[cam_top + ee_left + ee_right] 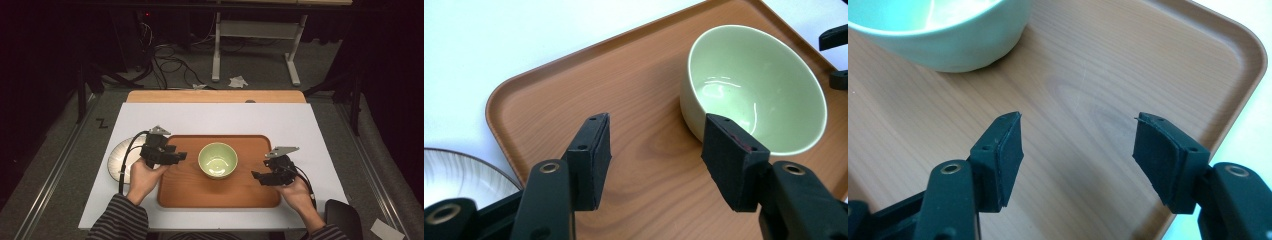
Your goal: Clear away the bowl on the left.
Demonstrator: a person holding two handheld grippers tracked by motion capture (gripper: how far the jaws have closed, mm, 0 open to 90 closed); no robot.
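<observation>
We find the green bowl upright and empty at the tray's centre, not yet gripped; any lift remains outstanding. The left gripper sits at the bowl's nine o'clock, jaws apart, holding nothing. The right gripper at four o'clock likewise stands open over bare wood. A plate lies beyond the tray's left edge.

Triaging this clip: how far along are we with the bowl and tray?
Done: the green bowl sits upright and empty on the wooden tray. In hand: nothing; the left tongs and right tongs hover open over the tray on either side of the bowl. Left: any grasp of bowl or tray; the plate lies beside the tray.
</observation>
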